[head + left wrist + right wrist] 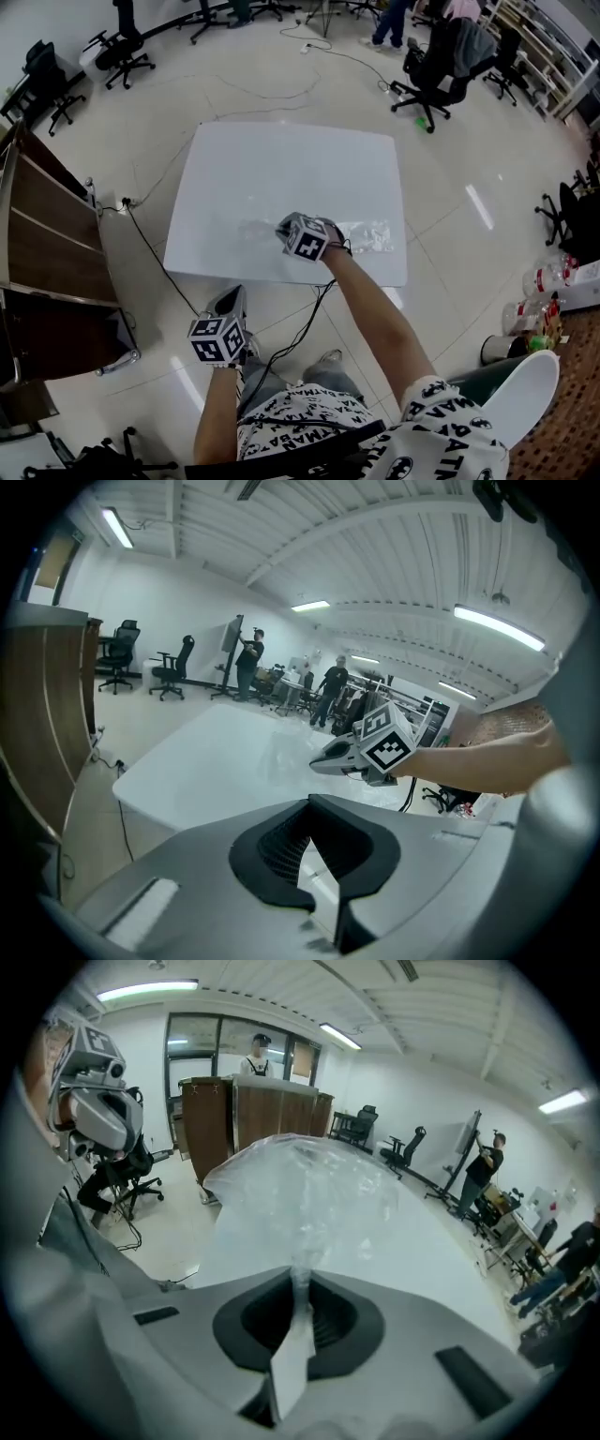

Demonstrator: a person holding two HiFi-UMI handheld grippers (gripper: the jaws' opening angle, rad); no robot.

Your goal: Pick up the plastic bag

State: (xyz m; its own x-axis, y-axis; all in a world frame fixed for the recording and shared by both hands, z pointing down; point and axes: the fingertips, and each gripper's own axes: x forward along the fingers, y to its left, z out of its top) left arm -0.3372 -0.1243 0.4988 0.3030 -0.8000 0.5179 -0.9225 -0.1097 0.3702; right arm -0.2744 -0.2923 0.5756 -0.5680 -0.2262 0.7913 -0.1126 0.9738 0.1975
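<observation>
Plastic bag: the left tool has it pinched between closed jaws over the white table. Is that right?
Not quite. It is the right tool that has the plastic bag pinched between closed jaws over the white table. The right gripper view shows the clear film caught between its jaws. In the left gripper view, the left tool has nothing between its jaws.

I'm looking down on a white bench [281,159] standing on a glossy pale floor [450,234]. Left of the bench is a brown wooden cabinet [47,225], and a black cable [150,246] trails between them. Beyond the bench stand black office chairs [441,66], with shelves [539,52] to its far right. Strip lights [497,628] cross the white ceiling [375,555].
</observation>
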